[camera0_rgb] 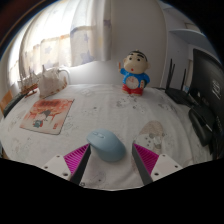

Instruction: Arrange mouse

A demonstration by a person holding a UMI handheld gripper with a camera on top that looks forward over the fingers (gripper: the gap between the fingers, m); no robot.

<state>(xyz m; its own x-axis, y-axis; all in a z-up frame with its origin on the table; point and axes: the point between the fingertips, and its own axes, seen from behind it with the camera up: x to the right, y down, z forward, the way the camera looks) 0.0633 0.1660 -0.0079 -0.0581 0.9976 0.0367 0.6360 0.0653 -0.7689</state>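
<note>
The tool (pixel 108 166) is seen spread wide, nothing pinched. The pale blue mouse (pixel 106 144) is sat on the table (pixel 100 105) between the pink pads (pixel 77 157), slightly ahead of the tips, with gaps at both sides. Further back a cartoon figurine (pixel 132 73) is stood upright, and a picture book (pixel 46 114) is laid flat off to the left.

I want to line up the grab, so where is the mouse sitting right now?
In the gripper view the light-blue mouse lies on the white table, just ahead of the open gripper, between its fingertips, with the cartoon figurine well beyond it.
</note>
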